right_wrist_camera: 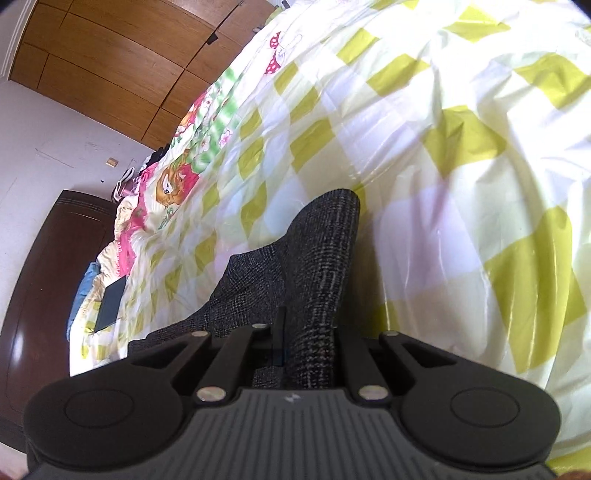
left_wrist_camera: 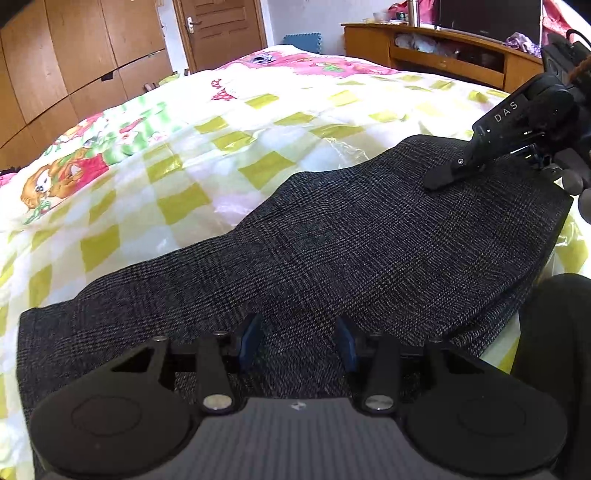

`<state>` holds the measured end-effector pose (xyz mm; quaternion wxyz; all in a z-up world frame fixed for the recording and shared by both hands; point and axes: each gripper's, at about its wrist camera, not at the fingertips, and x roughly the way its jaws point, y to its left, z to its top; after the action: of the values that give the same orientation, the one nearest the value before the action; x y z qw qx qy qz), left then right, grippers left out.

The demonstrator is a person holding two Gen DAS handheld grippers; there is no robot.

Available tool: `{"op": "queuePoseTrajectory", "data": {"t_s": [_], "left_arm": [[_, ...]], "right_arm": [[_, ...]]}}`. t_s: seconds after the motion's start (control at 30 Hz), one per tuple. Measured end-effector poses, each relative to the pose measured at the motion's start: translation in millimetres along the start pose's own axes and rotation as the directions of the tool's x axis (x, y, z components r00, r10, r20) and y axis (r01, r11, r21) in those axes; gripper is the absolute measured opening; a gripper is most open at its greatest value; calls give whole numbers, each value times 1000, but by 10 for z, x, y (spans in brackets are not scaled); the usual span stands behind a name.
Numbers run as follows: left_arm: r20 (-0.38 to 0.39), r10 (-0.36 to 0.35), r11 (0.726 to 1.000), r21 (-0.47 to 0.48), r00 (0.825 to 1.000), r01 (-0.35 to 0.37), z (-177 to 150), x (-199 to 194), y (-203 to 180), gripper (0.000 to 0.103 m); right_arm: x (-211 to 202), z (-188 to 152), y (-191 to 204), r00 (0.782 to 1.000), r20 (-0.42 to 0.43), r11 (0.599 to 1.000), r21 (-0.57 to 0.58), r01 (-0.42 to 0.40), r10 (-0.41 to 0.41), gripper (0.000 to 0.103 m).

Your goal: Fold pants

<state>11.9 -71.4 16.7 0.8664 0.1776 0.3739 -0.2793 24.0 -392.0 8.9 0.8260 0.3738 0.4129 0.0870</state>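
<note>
Dark grey plaid pants (left_wrist_camera: 332,240) lie stretched across the yellow-checked bedspread (left_wrist_camera: 221,140). My left gripper (left_wrist_camera: 298,341) hovers just over the near stretch of cloth. It is open, its blue pads (left_wrist_camera: 251,338) apart, and only flat fabric shows between them. In the left wrist view my right gripper (left_wrist_camera: 439,179) comes in from the upper right, its tips down on the far end of the pants. In the right wrist view that gripper (right_wrist_camera: 310,343) is shut on a raised fold of the pants (right_wrist_camera: 321,258), which stands up between the fingers and hides the right one.
A wooden wardrobe (left_wrist_camera: 74,66) and a door (left_wrist_camera: 221,33) stand beyond the bed, with a low wooden shelf unit (left_wrist_camera: 443,55) at the back right. A dark flat slab (right_wrist_camera: 110,302) lies on the bed near the dark headboard (right_wrist_camera: 44,277). A person's dark-clothed leg (left_wrist_camera: 554,332) is at the near right.
</note>
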Motion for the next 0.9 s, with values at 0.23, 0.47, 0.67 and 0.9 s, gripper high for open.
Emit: {"op": "queuePoseTrajectory", "data": {"t_s": [0.23, 0.47, 0.67, 0.9], "left_arm": [[15, 38, 997, -67, 999, -37, -82, -141, 86, 57], [38, 54, 993, -108, 998, -50, -175, -237, 211, 57], [58, 62, 988, -148, 996, -53, -277, -303, 332, 57], [85, 82, 978, -201, 993, -63, -400, -356, 503, 57]], "right_arm": [[128, -63, 206, 996, -6, 996, -20, 86, -86, 13], [151, -155, 347, 986, -8, 986, -37, 163, -164, 13], [182, -195, 540, 976, 4, 973, -69, 220, -220, 13], [150, -263, 934, 969, 42, 956, -160, 246, -242, 10]]}}
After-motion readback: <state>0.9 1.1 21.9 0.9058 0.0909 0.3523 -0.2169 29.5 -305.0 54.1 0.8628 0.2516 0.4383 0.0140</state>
